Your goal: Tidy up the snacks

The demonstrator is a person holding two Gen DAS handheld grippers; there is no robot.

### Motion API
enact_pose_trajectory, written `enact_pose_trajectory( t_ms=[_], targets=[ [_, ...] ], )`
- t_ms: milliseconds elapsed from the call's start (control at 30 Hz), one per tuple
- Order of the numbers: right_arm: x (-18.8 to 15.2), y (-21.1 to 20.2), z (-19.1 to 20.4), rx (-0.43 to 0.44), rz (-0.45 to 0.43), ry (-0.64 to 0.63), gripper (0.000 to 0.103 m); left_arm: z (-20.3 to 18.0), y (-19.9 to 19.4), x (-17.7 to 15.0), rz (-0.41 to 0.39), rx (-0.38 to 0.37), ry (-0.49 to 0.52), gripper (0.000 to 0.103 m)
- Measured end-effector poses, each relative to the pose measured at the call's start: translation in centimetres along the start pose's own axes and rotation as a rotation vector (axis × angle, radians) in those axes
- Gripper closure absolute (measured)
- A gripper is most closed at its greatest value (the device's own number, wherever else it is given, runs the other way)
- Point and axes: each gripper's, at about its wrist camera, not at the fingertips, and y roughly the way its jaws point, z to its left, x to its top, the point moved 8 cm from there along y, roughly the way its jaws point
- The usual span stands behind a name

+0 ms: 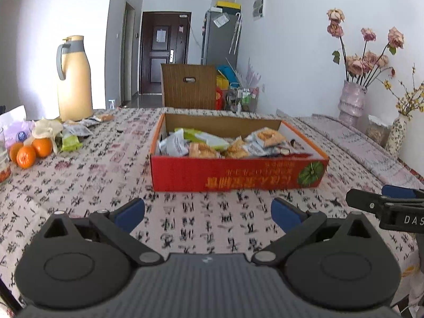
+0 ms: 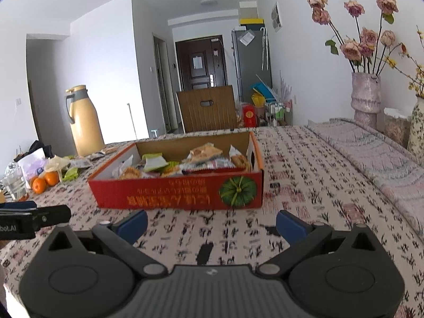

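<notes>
On the table (image 1: 79, 185), patterned cloth, both grippers held low over the near edge.
Left gripper (image 1: 208, 213): jaws spread wide, nothing between the blue pads, only cloth below.
Right gripper (image 2: 212, 224): jaws spread wide, empty; its tip also shows at the right edge of the left wrist view.
Box (image 1: 233, 177): red cardboard tray, pumpkin print on the near wall, mid-table just beyond both grippers.
Snacks in box (image 1: 225, 143): loose heap of packets, white, green and orange-brown wrappers.
Loose snacks (image 1: 76, 132): several packets outside the box, far left, near the flask.
Oranges (image 1: 30, 151): 3, left of the loose packets.
Flask (image 1: 74, 79): yellow, grey handle, upright, back left.
Vase (image 2: 365, 98): pink, dried roses, back right.
</notes>
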Motion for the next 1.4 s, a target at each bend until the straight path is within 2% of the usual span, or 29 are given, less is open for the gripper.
enact_pose_trajectory(
  t_ms=[467,1400],
  targets=[
    [-2.3,0.3,-0.6,-0.010,0.062,0.007,0.000,-0.2,0.1,-1.6,0.038,-0.006,0.007,0.000],
    [-2.6,0.5,-0.7,-0.014,0.074,0.007,0.000,-0.3,0.2,-1.9,0.044,-0.003,0.016,0.000]
  ],
)
